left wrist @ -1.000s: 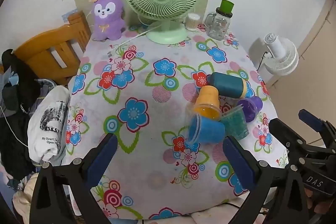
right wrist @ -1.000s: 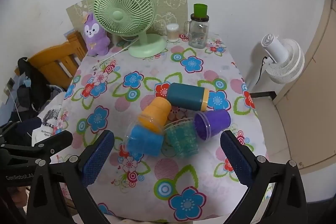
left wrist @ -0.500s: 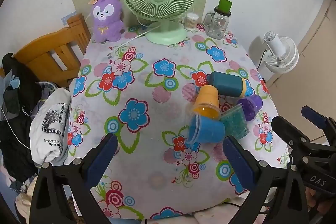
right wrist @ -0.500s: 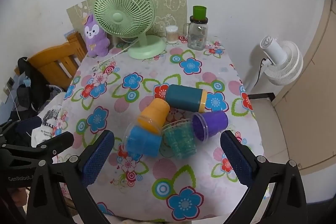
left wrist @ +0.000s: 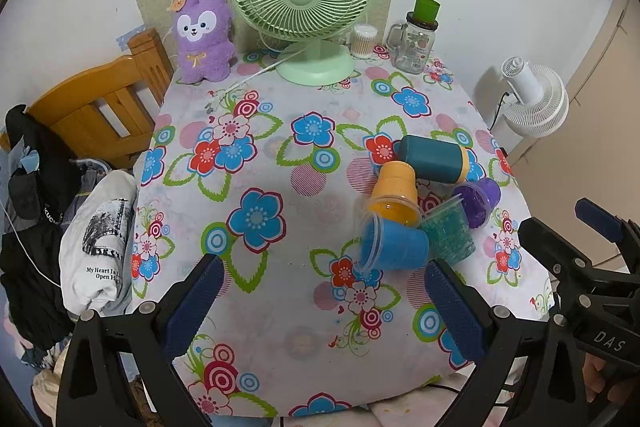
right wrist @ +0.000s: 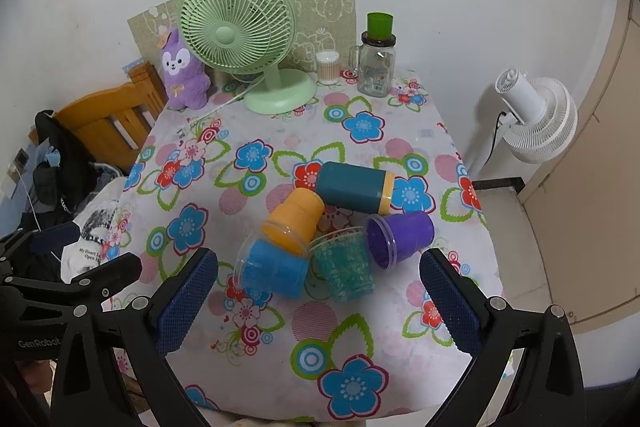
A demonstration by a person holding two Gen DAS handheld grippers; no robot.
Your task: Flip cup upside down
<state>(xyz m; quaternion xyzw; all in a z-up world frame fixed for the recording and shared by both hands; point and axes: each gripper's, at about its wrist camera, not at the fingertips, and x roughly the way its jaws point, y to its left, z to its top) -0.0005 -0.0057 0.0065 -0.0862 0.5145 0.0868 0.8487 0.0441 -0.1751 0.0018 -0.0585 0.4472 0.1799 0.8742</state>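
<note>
While both my left gripper [left wrist: 322, 301] and right gripper [right wrist: 318, 301] hang wide apart and unloaded, five cups [right wrist: 276, 269] lie clustered on the worktop [right wrist: 280, 347].

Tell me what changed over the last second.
Almost nothing. Both views shift slightly, so the open left gripper and right gripper drifted a little; neither took hold of anything. The five cups, including the blue cup, lie clustered as before.
</note>
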